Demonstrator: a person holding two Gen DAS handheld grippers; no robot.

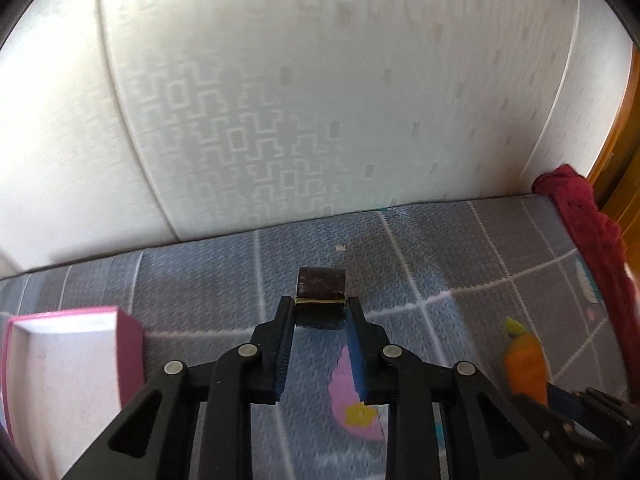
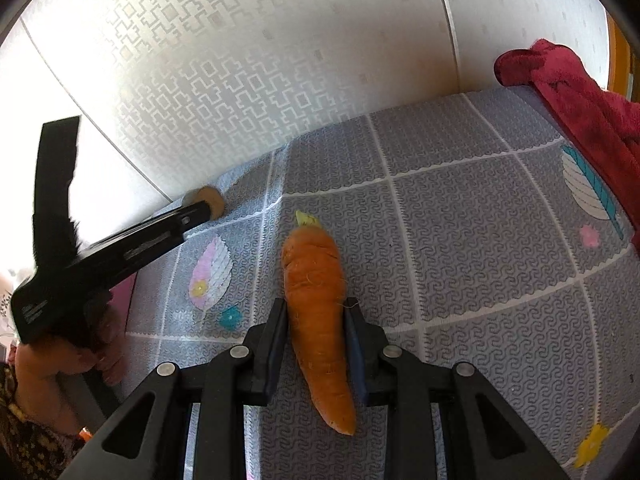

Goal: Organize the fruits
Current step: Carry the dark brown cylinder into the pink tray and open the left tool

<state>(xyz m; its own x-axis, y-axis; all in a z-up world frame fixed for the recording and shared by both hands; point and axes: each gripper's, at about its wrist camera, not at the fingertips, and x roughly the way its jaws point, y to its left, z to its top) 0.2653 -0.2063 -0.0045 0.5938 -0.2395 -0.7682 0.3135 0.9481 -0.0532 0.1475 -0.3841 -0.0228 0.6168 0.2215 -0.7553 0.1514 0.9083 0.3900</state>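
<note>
My left gripper [image 1: 320, 306] is shut on a short dark stub of produce [image 1: 321, 286] with a pale cut end, held above the grey patterned mat [image 1: 440, 248]. From the right wrist view the same piece [image 2: 208, 200] shows a tan round cut face at the tip of the left gripper [image 2: 202, 206]. My right gripper [image 2: 316, 312] is shut on an orange carrot [image 2: 316, 292] that lies lengthwise on the mat [image 2: 460, 220], leafy end pointing away. The carrot also shows in the left wrist view [image 1: 524, 360].
A pink box [image 1: 60, 364] with a white inside sits at the left. A dark red cloth [image 2: 580, 100] lies along the mat's right edge, also in the left wrist view [image 1: 592, 232]. A patterned white wall [image 1: 280, 100] stands behind the mat.
</note>
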